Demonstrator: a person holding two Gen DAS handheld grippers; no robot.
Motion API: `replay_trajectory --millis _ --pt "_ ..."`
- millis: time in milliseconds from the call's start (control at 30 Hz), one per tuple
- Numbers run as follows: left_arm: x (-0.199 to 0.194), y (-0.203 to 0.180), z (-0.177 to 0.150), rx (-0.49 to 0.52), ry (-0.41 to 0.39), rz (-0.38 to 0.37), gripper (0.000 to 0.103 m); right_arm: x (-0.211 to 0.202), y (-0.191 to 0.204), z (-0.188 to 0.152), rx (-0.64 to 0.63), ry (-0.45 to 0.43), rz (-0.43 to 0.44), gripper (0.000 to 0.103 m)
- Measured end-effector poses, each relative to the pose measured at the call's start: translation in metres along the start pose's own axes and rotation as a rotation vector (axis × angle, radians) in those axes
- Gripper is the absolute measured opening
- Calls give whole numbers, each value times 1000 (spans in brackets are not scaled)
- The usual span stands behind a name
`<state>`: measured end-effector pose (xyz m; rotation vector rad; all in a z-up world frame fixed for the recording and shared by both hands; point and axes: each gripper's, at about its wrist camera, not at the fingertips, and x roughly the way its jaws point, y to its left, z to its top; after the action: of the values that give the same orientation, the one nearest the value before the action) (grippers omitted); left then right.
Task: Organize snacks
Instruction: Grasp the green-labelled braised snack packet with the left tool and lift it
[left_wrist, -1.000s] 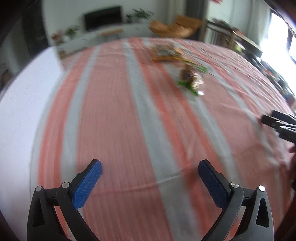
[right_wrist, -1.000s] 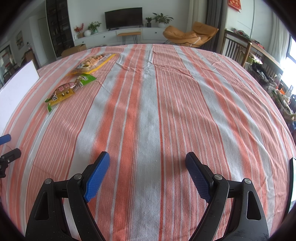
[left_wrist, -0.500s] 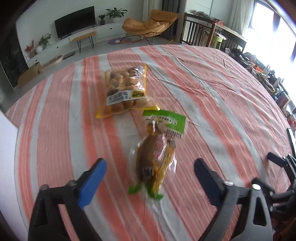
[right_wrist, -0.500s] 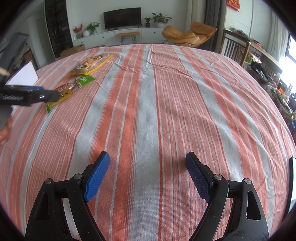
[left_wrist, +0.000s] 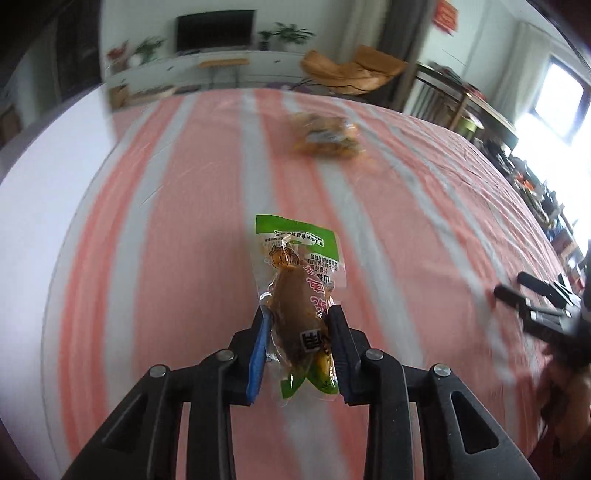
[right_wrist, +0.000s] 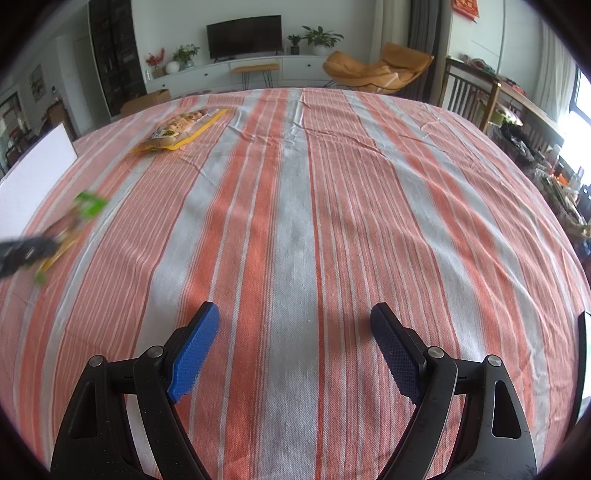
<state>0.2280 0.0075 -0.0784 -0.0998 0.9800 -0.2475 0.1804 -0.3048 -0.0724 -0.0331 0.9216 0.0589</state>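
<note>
Green-topped snack packet (left_wrist: 301, 295) sits clenched near its lower end in the left gripper (left_wrist: 300, 345), above the striped table (left_wrist: 184, 258), likely for carrying. Right gripper (right_wrist: 293, 350) waits released, empty; yellow packet (right_wrist: 181, 129) lies farther off.

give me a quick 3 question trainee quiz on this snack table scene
1. True or false: the left gripper is shut on the green-topped snack packet.
2. What lies between the fingers of the right gripper? A) the yellow snack bag B) nothing but the striped tablecloth C) a cup
3. Fill in: the yellow snack bag lies flat on the ____.

Key: 1 true; 2 B; 3 striped tablecloth
</note>
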Motion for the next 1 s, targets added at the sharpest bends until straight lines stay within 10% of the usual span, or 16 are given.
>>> replay_trajectory --millis 133,300,500,1000 --pt "-14 26 -19 -49 -3 25 35 0 0 0 -1 0 -1 86" --pt "-8 27 -27 -31 -39 61 94 0 0 0 0 0 -2 86" --pt "10 10 -32 80 -40 182 103 -1 -1 0 4 -1 -3 86" --pt "11 28 -28 -16 -44 224 103 -1 -1 0 5 0 -2 86"
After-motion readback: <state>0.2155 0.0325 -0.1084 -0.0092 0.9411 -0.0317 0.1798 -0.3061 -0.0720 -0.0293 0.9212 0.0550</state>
